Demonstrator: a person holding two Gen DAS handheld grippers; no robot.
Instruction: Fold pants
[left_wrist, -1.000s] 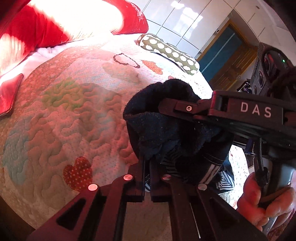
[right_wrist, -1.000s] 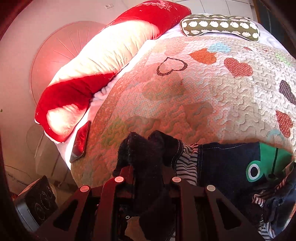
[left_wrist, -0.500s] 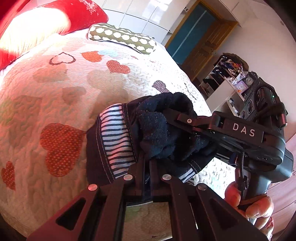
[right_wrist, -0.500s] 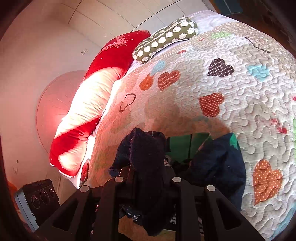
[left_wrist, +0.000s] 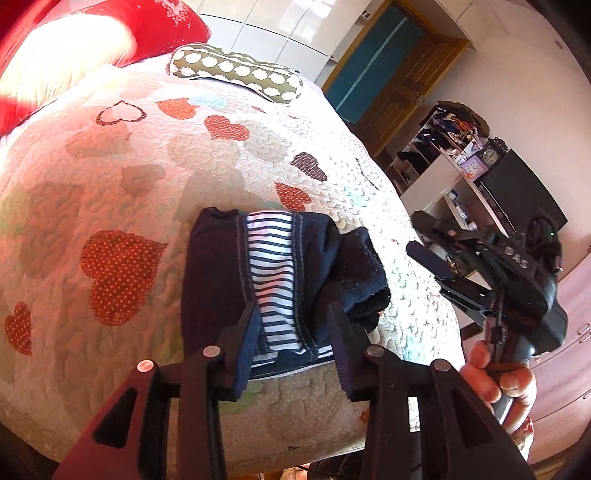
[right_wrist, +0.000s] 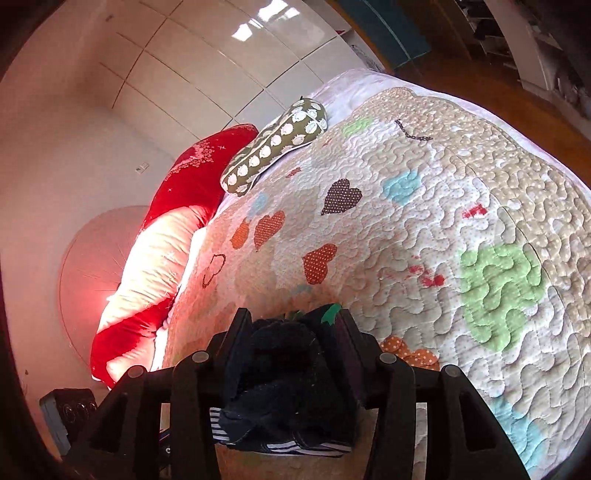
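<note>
Navy fabric, soft and fleecy: the pants (left_wrist: 258, 280) lie as a small folded bundle on the quilt (left_wrist: 122, 192) of the bed, near its close edge, striped lining facing up. Left wrist view: the left tool (left_wrist: 291, 317) straddles the bundle, jaws opening; cloth sits between the fingers, the left finger (left_wrist: 240, 332) touches the hem, but the pads no longer look pressed in, so I read it as letting go. A fuzzy dark flap of the pants sticks out on the right side. The right tool (left_wrist: 432, 254) is seen from the side beyond that flap, apart from the cloth here, a hand (left_wrist: 498, 384) gripping its handle. Green spotted pillow (left_wrist: 236, 72) and red cushion (left_wrist: 110, 33) sit at the far end of the bed, well apart. Shelf unit (left_wrist: 450, 162) stands past the bed, crammed with small items, too blurry to name.

Right wrist view: right tool (right_wrist: 291, 332), jaws opening, fuzzy dark cloth bunched loosely between the fingers, not squeezed; a green patch shows at the far tip. Bundle lies at the quilt's edge under it.

Handling judgement: light, limp, no stiffness, will sag and unfold if lifted by one point. Fleece grips pads well, not slippery, not fragile. Best hold is through all layers at the folded edge or the waistband corners, both tools together. No containers on the bed.
</note>
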